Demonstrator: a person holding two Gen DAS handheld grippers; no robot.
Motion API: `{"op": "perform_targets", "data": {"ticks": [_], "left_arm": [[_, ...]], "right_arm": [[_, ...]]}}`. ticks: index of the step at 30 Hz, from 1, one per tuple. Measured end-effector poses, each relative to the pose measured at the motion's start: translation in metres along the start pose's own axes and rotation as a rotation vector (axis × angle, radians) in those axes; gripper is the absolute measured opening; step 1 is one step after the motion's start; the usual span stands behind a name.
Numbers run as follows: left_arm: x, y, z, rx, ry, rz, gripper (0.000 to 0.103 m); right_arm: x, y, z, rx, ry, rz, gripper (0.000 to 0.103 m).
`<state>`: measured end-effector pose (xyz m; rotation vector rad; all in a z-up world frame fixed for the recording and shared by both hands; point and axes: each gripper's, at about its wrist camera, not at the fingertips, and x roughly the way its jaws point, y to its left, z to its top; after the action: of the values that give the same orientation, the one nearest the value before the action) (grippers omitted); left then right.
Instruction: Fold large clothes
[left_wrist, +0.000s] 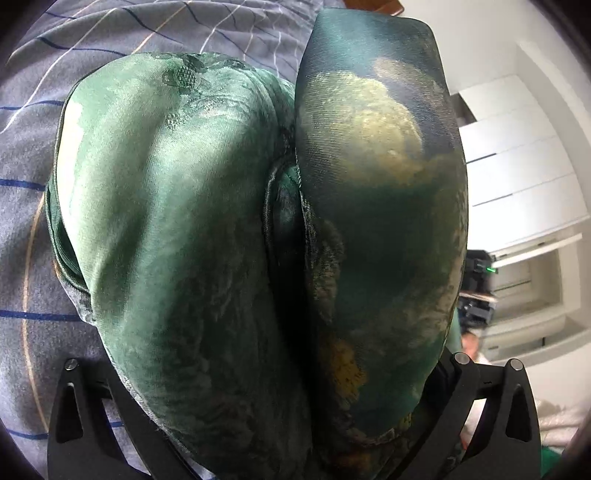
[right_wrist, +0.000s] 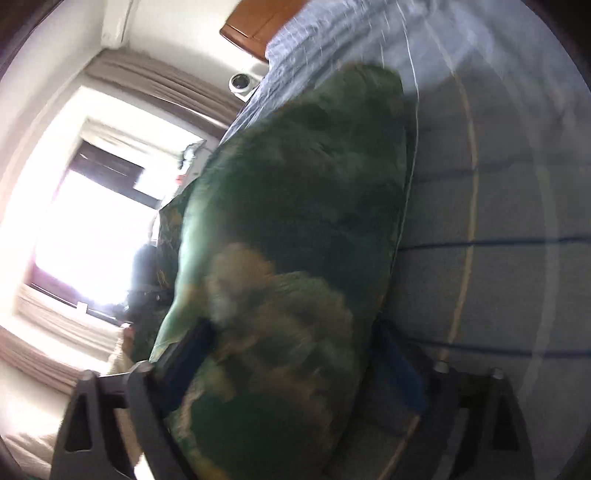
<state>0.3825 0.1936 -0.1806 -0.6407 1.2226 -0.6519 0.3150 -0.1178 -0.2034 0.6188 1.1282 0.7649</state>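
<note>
Bright curtained window (right_wrist: 85, 221), white drawers (left_wrist: 517, 177)

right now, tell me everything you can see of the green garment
The green garment looks like shiny satin, dark green with woven floral patterning and yellowish blotches. It is bunched into two bulging folds over the left tool, hiding its fingertips, above a grey striped bedsheet. In the blurred right wrist view it lies between the wide-open right tool.

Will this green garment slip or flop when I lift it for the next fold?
Probably slippery: the green garment has a satin sheen. Likely floppy: it bulges and drapes over the left gripper rather than holding shape. It looks light, sagging in soft folds on the bedsheet.
</note>
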Motion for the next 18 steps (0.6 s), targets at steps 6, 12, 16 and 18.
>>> {"op": "perform_targets", "data": {"ticks": [6,12,16,18], "left_arm": [[0.001,0.003,0.000,-0.014,-0.036,0.001,0.103],[-0.001,-0.020,-0.020,-0.014,-0.133,0.044,0.071],[-0.016,-0.050,-0.028,0.025,-0.215,0.005,0.060],[-0.026,-0.075,-0.023,0.064,-0.254,0.000,0.060]], "right_arm": [[0.015,0.000,0.009,-0.043,-0.006,0.050,0.097],[0.029,0.058,0.018,-0.225,-0.039,-0.067,0.075],[0.008,0.081,0.011,-0.323,-0.080,-0.048,0.070],[-0.005,0.092,0.012,-0.370,-0.108,-0.013,0.069]]}}
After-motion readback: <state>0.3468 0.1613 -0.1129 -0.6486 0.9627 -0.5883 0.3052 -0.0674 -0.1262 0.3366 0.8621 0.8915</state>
